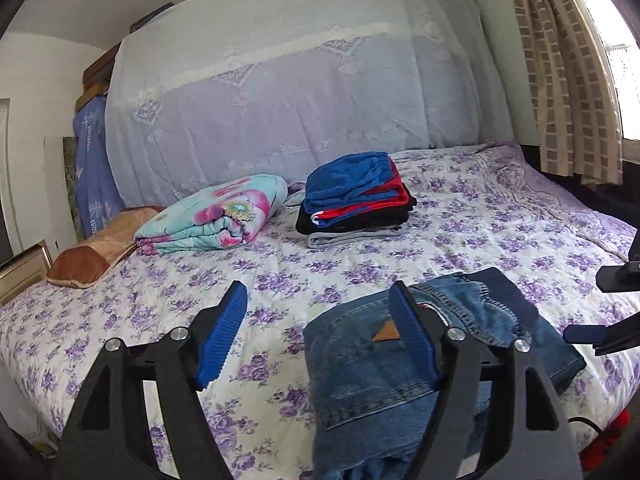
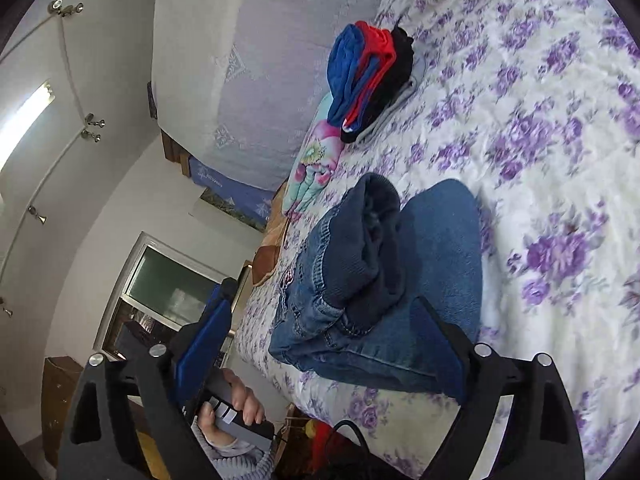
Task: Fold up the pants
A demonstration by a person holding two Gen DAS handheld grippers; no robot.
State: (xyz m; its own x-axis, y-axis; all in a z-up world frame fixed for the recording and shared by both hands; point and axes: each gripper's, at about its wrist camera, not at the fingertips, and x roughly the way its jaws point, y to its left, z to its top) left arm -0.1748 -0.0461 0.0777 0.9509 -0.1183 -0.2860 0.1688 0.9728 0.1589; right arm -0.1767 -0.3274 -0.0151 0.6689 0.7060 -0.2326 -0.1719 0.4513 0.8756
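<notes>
2 grippers — left (image 1: 316, 334), right (image 2: 324, 354) — spread wide over jeans (image 1: 372, 376); clothes stack (image 1: 354, 196) beyond.

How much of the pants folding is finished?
Mostly done: the jeans lie folded into a bundle on the bed, and a stack of folded clothes sits further back. Both the left gripper and right gripper are open, holding nothing. What's probably left is tidying the loose top flap and adding the jeans to the stack.
</notes>
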